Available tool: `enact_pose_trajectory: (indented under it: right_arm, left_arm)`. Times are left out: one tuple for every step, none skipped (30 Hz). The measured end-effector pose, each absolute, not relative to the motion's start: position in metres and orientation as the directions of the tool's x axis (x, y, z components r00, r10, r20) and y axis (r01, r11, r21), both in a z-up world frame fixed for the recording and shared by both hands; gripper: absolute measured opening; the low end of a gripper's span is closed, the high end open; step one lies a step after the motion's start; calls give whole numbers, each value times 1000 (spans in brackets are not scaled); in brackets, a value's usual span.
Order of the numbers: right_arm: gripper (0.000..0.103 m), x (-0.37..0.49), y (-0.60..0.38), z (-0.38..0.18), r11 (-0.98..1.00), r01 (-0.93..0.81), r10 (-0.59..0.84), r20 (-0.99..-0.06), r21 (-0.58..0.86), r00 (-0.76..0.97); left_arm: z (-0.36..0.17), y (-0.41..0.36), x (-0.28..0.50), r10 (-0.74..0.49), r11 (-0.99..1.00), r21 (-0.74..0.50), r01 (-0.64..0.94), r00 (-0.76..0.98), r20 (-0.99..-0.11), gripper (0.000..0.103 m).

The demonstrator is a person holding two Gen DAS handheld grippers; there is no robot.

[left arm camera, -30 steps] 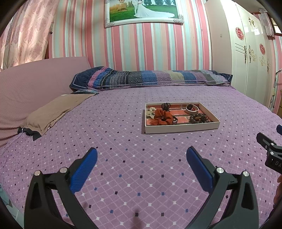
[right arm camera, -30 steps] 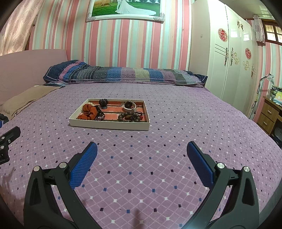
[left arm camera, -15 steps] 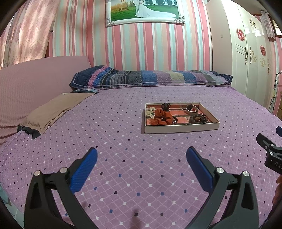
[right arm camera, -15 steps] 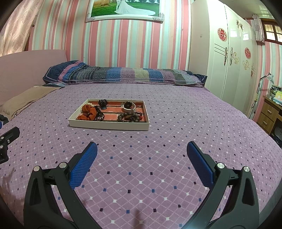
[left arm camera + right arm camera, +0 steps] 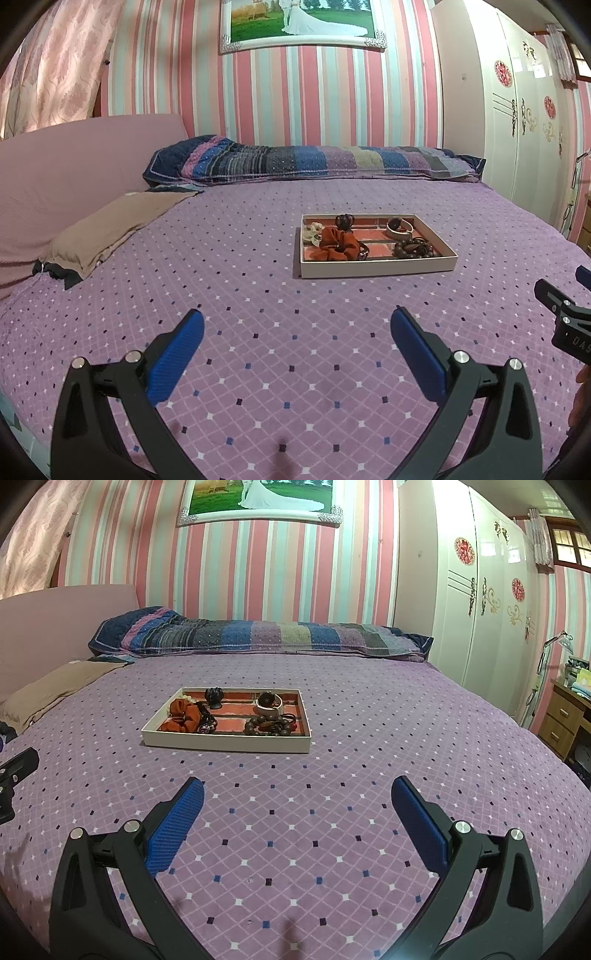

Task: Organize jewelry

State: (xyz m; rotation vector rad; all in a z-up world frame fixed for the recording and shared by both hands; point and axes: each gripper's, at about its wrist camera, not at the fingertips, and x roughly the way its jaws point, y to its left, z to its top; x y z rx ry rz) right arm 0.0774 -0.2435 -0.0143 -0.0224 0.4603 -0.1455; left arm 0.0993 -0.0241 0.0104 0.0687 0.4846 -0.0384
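left gripper (image 5: pixel 297 326): fingers wide, empty | right gripper (image 5: pixel 297 795): fingers wide, empty | tray (image 5: pixel 225 744) far-centre on bed (image 5: pixel 369 775) | risk: you snag scrunchie (image 5: pixel 183 716) tangled with beads (image 5: pixel 267 726), dragging both out

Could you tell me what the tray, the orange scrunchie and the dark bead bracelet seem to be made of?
Tray: probably matte cardboard, with thin flat cream walls and a reddish lining.
Orange scrunchie: soft fabric, gathered in folds, no shine.
Dark bead bracelet: round brown beads with a slight gloss, possibly wood; too small to be sure.
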Motion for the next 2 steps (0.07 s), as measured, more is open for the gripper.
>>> enact_pose_trajectory:
  right_arm:
    - [99,78,-244,-14,989,135,-145,-442,-54,885]
    - [99,78,-244,-15,989,136,-145,-442,-54,885]
  left_arm:
    - [10,-24,99,-23,997,53,54,882,-470,99]
    - [10,-24,99,-22,997,52,53,882,-471,99]
